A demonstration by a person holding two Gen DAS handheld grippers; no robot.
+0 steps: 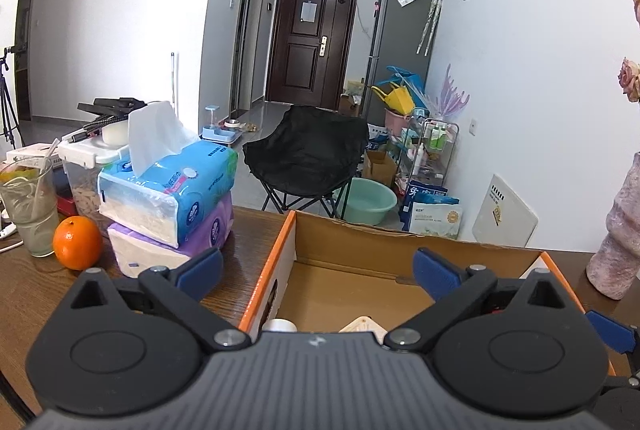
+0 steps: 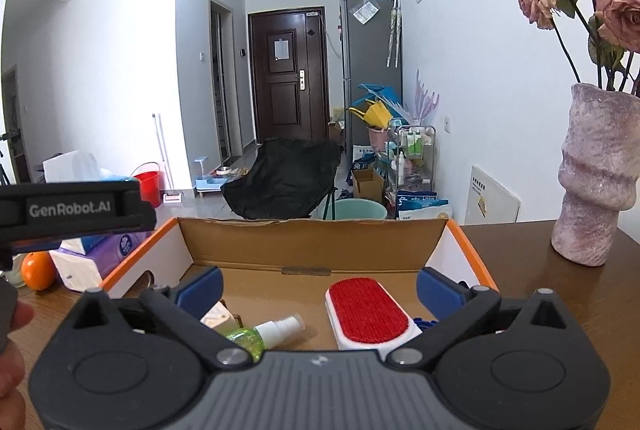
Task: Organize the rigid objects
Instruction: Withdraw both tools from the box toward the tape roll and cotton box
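An open cardboard box with orange rims (image 1: 276, 250) (image 2: 312, 236) sits on the brown table. In the right wrist view it holds a white lint brush with a red pad (image 2: 370, 312), a small green spray bottle (image 2: 264, 334) and a pale wooden piece (image 2: 218, 318). My right gripper (image 2: 318, 288) is open and empty above the box. My left gripper (image 1: 318, 270) is open and empty over the box's left wall; a white round object (image 1: 280, 325) and the wooden piece (image 1: 362, 325) peek out below it.
Two stacked tissue packs (image 1: 172, 198), an orange (image 1: 78, 243) and a glass with a spoon (image 1: 30, 206) stand left of the box. A pink vase with dried roses (image 2: 596, 174) stands right of it. A black folding chair (image 1: 308, 154) sits beyond the table.
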